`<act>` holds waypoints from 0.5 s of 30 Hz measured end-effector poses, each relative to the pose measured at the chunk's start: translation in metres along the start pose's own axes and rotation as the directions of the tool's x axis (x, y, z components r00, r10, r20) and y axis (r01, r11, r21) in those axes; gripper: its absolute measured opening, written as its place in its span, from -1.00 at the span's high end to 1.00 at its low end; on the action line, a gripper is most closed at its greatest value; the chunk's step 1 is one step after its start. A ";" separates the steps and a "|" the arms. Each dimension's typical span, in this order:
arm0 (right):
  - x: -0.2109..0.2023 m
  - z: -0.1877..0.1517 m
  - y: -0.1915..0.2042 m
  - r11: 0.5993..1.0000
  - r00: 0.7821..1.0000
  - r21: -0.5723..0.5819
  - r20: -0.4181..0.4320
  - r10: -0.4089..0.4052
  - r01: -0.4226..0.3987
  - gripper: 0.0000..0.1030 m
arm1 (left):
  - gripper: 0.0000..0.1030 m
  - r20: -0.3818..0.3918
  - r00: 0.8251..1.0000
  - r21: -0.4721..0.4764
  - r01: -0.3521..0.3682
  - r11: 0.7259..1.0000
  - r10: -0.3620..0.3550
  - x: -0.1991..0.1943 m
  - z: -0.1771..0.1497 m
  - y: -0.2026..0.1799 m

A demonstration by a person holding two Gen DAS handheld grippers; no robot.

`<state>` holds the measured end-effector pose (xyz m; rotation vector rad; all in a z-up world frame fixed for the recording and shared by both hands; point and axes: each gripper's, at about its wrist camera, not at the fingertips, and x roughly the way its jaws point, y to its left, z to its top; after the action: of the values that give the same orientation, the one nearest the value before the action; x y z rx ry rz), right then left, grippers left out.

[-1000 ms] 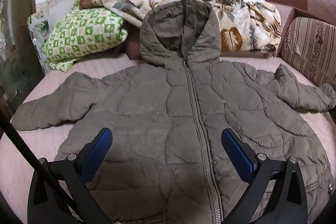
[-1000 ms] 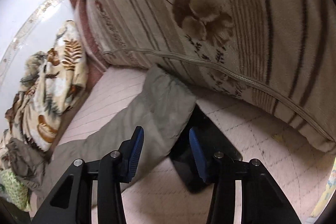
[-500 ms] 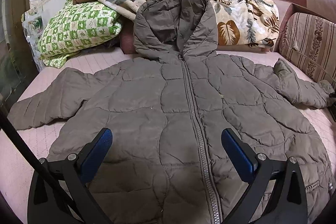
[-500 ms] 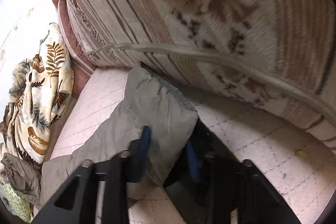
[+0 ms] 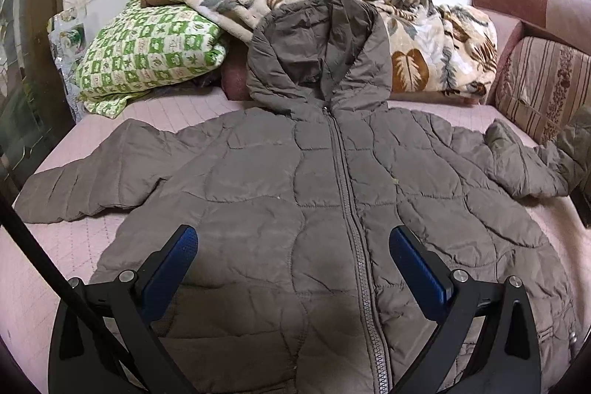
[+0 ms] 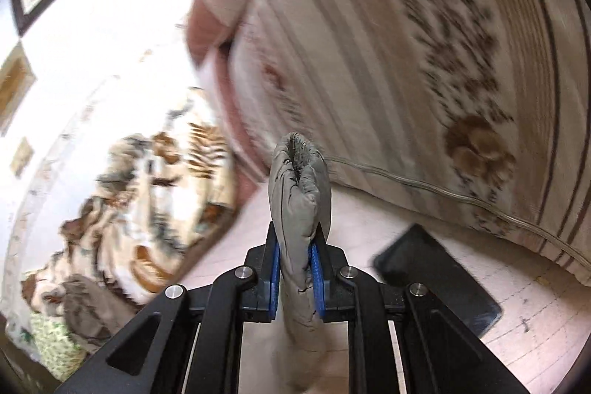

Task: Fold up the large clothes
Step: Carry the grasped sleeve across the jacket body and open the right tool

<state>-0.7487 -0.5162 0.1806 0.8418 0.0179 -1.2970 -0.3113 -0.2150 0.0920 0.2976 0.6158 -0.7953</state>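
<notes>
A large olive-grey quilted hooded jacket (image 5: 295, 194) lies zipped and face up on the pink bed cover (image 5: 51, 246), its hood against the bedding at the back. My left gripper (image 5: 293, 246) hovers open above the jacket's lower front, holding nothing. In the right wrist view my right gripper (image 6: 294, 261) is shut on the cuff of the jacket's sleeve (image 6: 298, 187), which sticks up between the blue pads, lifted off the bed. That raised sleeve end (image 5: 576, 143) shows at the right edge of the left wrist view.
A striped brown cushion (image 6: 424, 61) stands close behind the raised sleeve. A black flat object (image 6: 439, 276) lies on the bed cover beside it. A leaf-print blanket (image 5: 424, 36) and a green-checked pillow (image 5: 147, 50) are piled along the back wall.
My right gripper's jaws closed on the sleeve cuff and lifted it off the bed. The left gripper stayed open and shifted only slightly over the jacket.
</notes>
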 end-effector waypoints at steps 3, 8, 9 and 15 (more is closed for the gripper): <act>-0.008 0.000 0.027 0.998 0.998 -0.014 0.009 0.060 -0.060 0.70 | -1.00 0.023 0.999 -0.020 -0.022 1.000 0.022 -0.007 0.004 0.011; -0.033 -0.005 0.078 0.981 0.982 -0.048 0.008 0.191 -0.191 0.70 | -1.00 0.025 0.998 -0.080 -0.059 0.995 0.061 -0.011 0.007 0.036; -0.037 -0.007 0.087 0.976 0.978 -0.055 0.005 0.210 -0.210 0.70 | -1.00 0.019 0.998 -0.093 -0.064 0.994 0.066 -0.011 0.006 0.042; -0.059 -0.038 0.163 0.918 0.927 -0.130 -0.068 0.370 -0.376 0.70 | -1.00 0.007 0.996 -0.140 -0.083 0.987 0.085 -0.013 0.004 0.067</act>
<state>-0.6127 -0.4422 0.2676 0.7099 -0.0172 -0.9065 -0.2672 -0.1647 0.1047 0.1885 0.6395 -0.6693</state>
